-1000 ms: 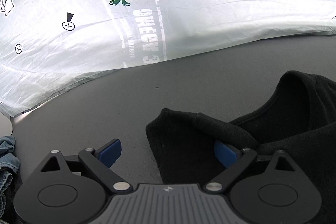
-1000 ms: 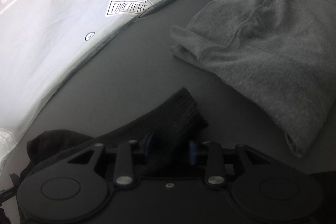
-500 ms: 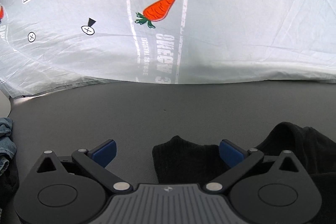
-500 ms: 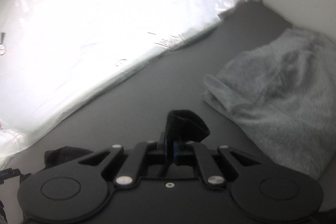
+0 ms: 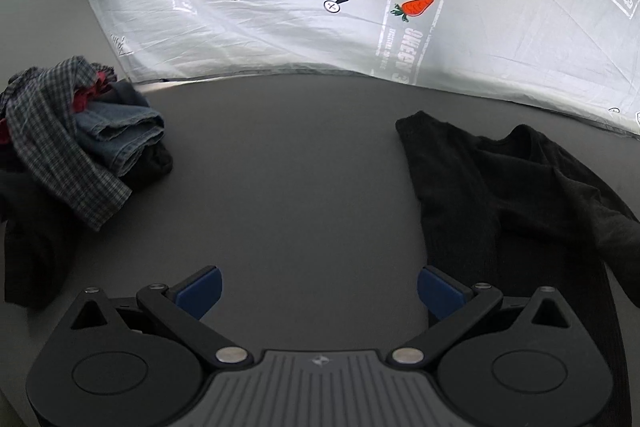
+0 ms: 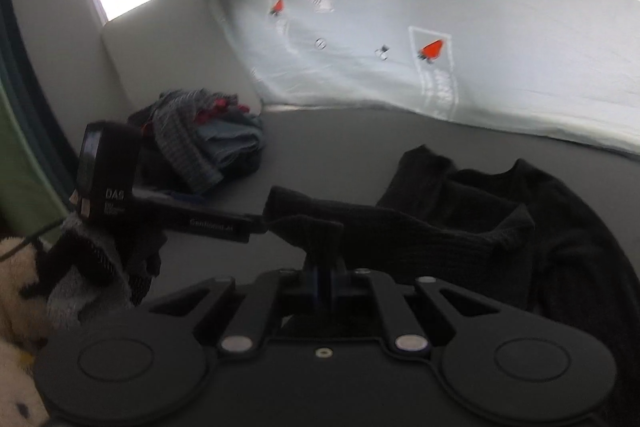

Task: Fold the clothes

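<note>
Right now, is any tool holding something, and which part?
The right tool pinches the black sweater by a sleeve near the cuff, lifted over the table. The left tool is open, holding nothing.

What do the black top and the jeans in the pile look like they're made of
Black top: seemingly ribbed knit, matte; fine vertical ridges show along its sleeve. Jeans: likely denim, faded blue with stitched hems. Fibre content can't be told.
</note>
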`<move>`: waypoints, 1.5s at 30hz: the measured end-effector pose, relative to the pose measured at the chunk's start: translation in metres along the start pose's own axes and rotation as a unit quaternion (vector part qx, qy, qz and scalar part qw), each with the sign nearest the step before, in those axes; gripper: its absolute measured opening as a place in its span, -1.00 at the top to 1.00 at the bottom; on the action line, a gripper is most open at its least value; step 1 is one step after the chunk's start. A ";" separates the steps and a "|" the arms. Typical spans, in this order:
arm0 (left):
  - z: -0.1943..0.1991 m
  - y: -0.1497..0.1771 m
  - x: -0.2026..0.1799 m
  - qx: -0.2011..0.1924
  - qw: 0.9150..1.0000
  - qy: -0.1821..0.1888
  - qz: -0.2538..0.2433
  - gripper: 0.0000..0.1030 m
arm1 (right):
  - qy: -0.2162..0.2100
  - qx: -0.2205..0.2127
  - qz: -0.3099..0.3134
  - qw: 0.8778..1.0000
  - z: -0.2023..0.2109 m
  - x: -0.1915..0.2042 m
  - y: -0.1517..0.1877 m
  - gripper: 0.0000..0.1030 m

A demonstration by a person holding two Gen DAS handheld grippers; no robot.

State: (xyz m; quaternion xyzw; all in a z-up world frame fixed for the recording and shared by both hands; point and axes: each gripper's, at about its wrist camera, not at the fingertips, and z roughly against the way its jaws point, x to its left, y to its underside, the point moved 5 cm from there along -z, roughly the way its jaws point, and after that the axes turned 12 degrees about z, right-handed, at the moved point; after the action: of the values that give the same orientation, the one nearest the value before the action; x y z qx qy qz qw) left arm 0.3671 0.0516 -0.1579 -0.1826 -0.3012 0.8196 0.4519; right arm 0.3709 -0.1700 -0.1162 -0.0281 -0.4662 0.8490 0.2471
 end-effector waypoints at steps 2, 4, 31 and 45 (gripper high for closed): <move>0.008 0.020 0.012 0.013 1.000 -0.005 0.011 -1.00 | -0.026 0.030 0.012 0.999 -0.006 0.026 0.019 0.89; 0.016 0.037 0.020 0.020 1.000 -0.011 0.021 -1.00 | -0.027 0.059 0.021 0.998 -0.009 0.048 0.039 0.89; 0.060 0.115 0.007 0.036 0.998 0.006 -0.048 -1.00 | 0.030 0.077 0.016 0.996 0.023 0.081 0.094 0.10; 0.054 0.123 0.025 0.064 0.998 0.014 -0.022 -1.00 | 0.072 0.150 0.014 0.986 -0.040 0.094 0.093 0.94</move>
State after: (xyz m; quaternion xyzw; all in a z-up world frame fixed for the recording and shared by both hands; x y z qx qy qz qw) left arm 0.2457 0.0049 -0.1987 -0.1581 -0.2453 0.8245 0.4847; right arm 0.2630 -0.1385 -0.1960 -0.0581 -0.3142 0.9085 0.2694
